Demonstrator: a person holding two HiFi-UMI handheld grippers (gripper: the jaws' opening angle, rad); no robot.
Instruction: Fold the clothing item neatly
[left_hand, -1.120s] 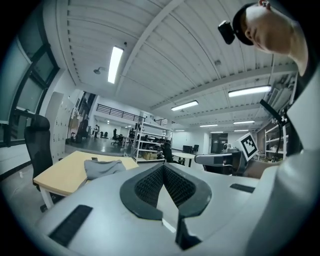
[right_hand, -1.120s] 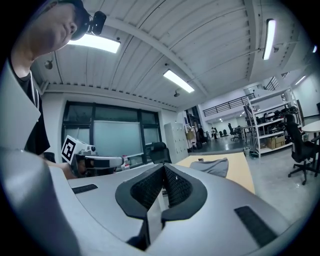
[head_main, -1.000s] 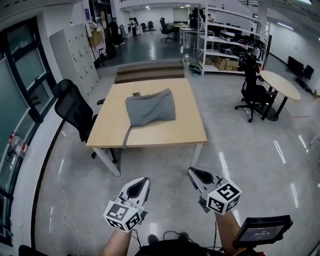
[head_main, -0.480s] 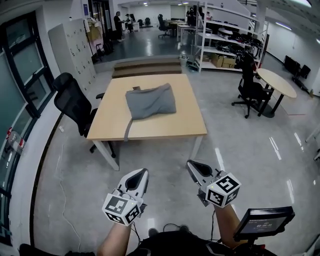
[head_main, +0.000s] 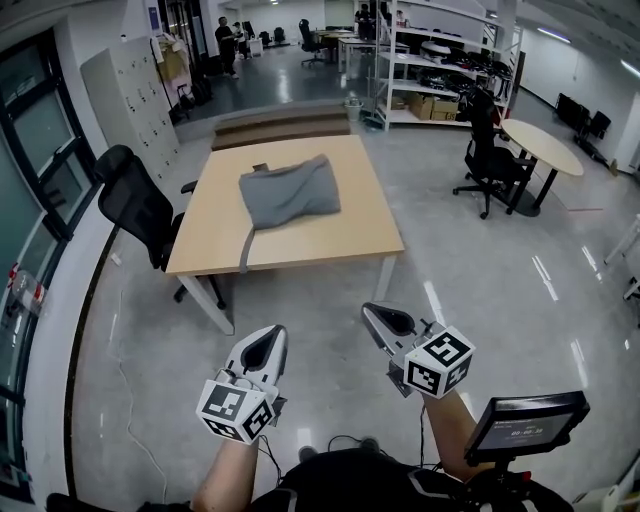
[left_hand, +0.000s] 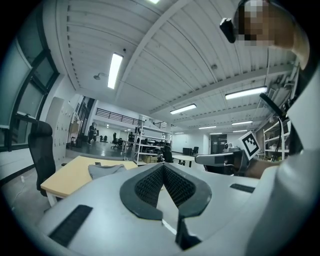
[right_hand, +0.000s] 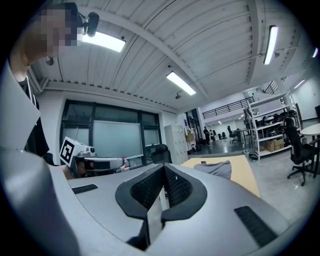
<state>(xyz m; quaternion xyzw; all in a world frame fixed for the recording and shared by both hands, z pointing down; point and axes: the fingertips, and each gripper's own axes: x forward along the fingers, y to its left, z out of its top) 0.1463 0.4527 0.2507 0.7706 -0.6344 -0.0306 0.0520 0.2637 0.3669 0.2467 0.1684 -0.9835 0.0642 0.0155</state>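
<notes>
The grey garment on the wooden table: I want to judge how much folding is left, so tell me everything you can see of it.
The grey fabric garment lies as a soft, rumpled, roughly rectangular bundle, seemingly doubled over, with uneven edges and a few creases. It sits near the middle of the light wooden rectangular table. A narrow grey strip trails from its near left corner to the table's near edge. A small dark patch shows at its far edge. Only the table touches it.

Both forearms out front, side by side. Left gripper (head_main: 262, 347) and right gripper (head_main: 385, 322) held level, jaws closed tight, nothing between them.
</notes>
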